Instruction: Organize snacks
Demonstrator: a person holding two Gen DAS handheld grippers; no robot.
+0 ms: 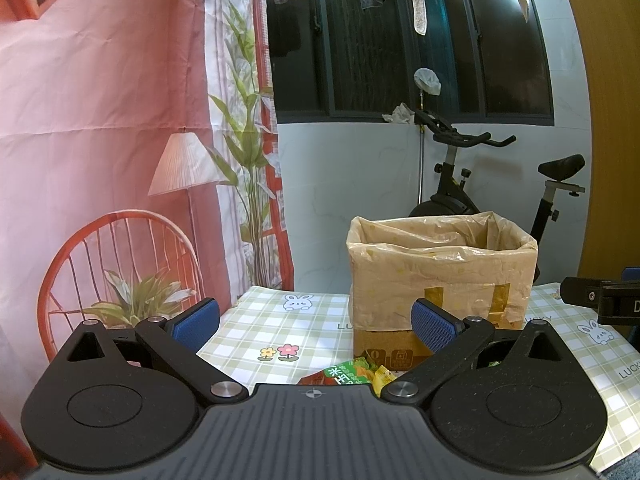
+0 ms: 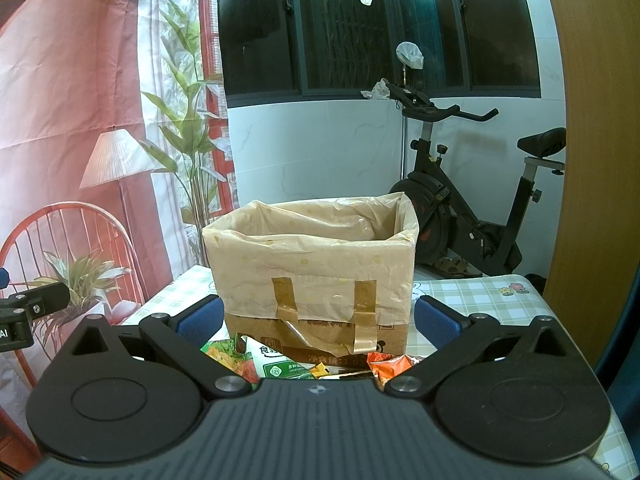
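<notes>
Snacks (image 2: pixel 280 364) lie loose on the table (image 2: pixel 480 292) just in front of the lined box (image 2: pixel 312 264) — sorting looks barely begun, though the box's inside is hidden. Left gripper (image 1: pixel 316 320) and right gripper (image 2: pixel 316 320) both hang spread wide, holding nothing.

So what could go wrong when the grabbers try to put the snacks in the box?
1. The snack packets lie bunched together against the cardboard box, so an open hand-held gripper might pinch two at once or crush one.
2. The plastic liner hangs loosely over the box rim, held by tape strips; a finger could snag it and pull it loose.
3. The left hand-held gripper and right hand-held gripper are close and could bump.
</notes>
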